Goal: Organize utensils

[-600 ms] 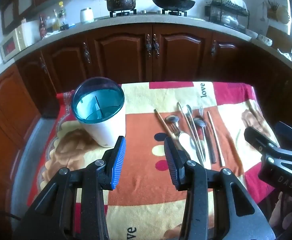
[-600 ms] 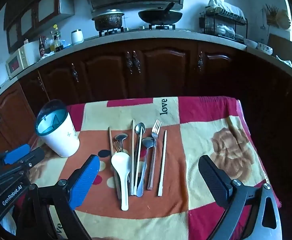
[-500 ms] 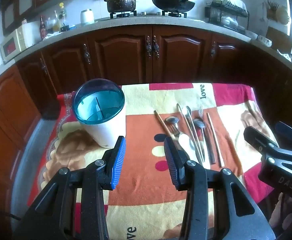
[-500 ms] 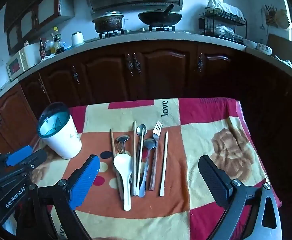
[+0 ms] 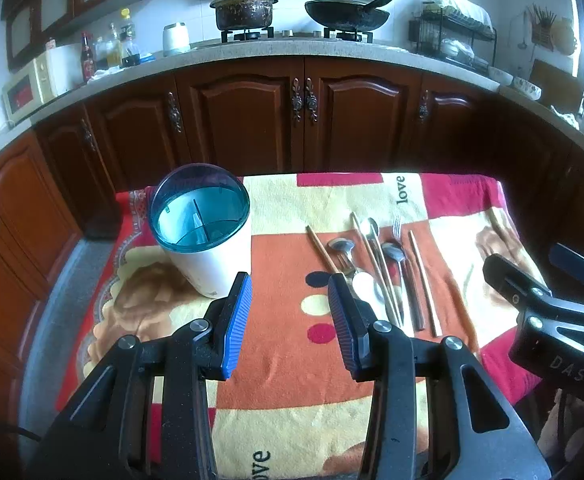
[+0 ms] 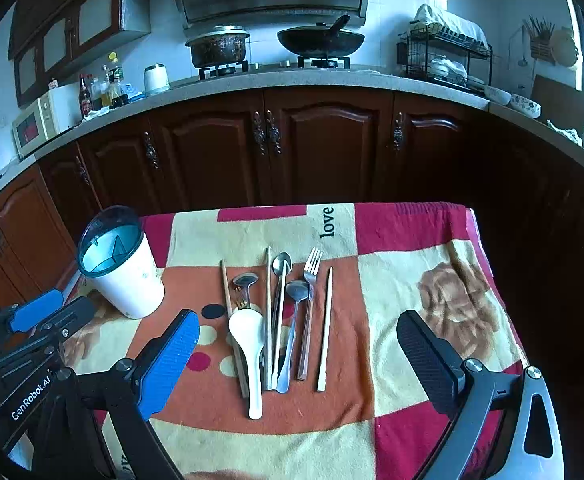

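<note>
Left gripper hovers above the cloth, jaws parted a moderate way with nothing between them, touching nothing; its blue pad sits just in front of the holder, the black pad near the white spoon's bowl but apart from it; right gripper spread as wide as it goes, also empty, its two pads straddling the utensil row from above without contact; holder is a white cup with a teal rim and inner dividers, upright on the cloth's left part, nothing inside that shows; utensils lie in a tight row at the cloth's middle, handles toward the camera: white spoon on the left, overlapping a small gold fork and a short metal spoon; a wooden chopstick on the far left of the row; then a pale chopstick, a long metal spoon, a second metal spoon, a fork and another chopstick on the right, slightly apart; in the left wrist view the right gripper's frame shows at the right edge; in the right wrist view the left gripper's frame shows at lower left, beside the holder; cabinets behind the table.
</note>
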Demonstrator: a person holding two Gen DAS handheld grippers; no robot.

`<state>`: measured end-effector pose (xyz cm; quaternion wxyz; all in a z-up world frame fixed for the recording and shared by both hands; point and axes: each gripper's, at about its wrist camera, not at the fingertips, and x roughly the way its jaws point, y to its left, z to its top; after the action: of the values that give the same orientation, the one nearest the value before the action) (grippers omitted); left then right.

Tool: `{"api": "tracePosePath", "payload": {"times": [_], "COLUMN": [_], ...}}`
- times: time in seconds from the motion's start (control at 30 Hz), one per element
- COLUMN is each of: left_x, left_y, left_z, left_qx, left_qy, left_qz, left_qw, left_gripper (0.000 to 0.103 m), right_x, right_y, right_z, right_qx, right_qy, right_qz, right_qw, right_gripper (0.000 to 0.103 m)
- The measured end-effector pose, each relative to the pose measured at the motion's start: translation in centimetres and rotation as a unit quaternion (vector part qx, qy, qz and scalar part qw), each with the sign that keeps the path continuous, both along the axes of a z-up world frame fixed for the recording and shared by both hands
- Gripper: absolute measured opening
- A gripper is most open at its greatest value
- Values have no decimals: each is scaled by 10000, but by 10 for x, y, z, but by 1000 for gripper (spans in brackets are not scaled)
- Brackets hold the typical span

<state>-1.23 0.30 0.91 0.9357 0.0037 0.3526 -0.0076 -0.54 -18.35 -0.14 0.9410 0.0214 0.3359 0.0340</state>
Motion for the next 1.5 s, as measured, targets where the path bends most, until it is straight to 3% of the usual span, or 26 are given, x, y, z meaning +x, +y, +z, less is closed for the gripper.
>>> {"api": "tracePosePath", "payload": {"times": [1.27,1.5], "left_x": [0,3], "left_y": [-4,0], "left_z": [8,5], "left_qx": [136,-8], "left_qy": [56,85], "left_qz": [23,27], "left_qw": [9999,10000], "left_gripper": [39,39], "right_x": [1,2], "right_y": [2,2], "right_z": [13,12], "right_qx": [-43,-51], "right_qy": [-68,-48], "right_qz": [-38,-33], "right_qw": [10000,10000], "right_gripper": [98,98]}}
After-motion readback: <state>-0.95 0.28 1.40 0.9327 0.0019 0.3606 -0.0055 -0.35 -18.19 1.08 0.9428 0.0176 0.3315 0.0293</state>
